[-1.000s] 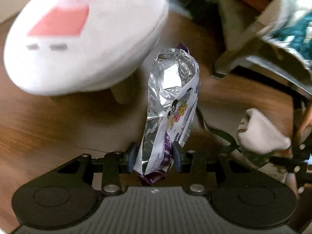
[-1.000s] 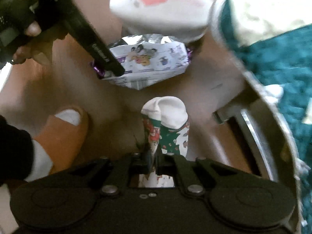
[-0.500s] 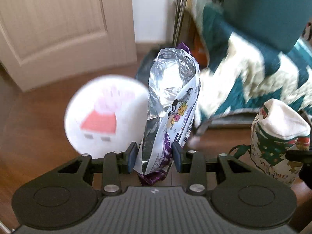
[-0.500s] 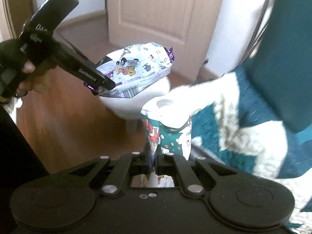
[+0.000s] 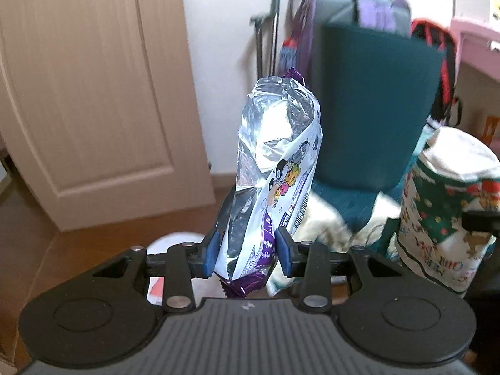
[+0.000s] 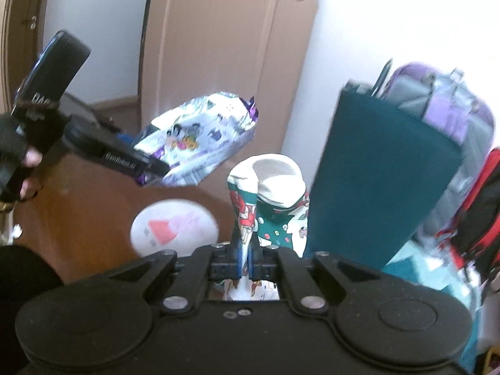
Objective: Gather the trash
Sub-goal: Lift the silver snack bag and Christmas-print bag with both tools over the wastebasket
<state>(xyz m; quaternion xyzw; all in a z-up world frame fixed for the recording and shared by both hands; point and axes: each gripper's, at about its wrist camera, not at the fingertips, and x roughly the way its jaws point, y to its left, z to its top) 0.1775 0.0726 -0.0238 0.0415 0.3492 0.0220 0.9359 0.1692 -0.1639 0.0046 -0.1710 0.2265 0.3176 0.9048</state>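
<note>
My left gripper (image 5: 245, 251) is shut on a silver and purple snack wrapper (image 5: 275, 172) printed with cartoon figures; the wrapper stands upright between the blue pads. In the right wrist view the same wrapper (image 6: 200, 140) hangs at the left, held by the left gripper (image 6: 153, 168) in a person's hand. My right gripper (image 6: 245, 261) is shut on the edge of a Christmas-print fabric bag (image 6: 275, 209) with a white lining. That bag (image 5: 447, 215) also shows at the right of the left wrist view. Both are held high above the wooden floor.
A round white stool (image 6: 175, 228) with a pink cartoon print stands on the floor below. A teal chair back (image 5: 375, 106) carries a purple and grey backpack (image 5: 365, 9). A beige door (image 5: 84, 93) is on the left, and a red-trimmed bag (image 6: 481, 206) hangs at the right.
Both grippers have risen from near the floor with the wrapper and the bag still held. The stool has dropped low in view, and the door, chair back and backpack have appeared.
</note>
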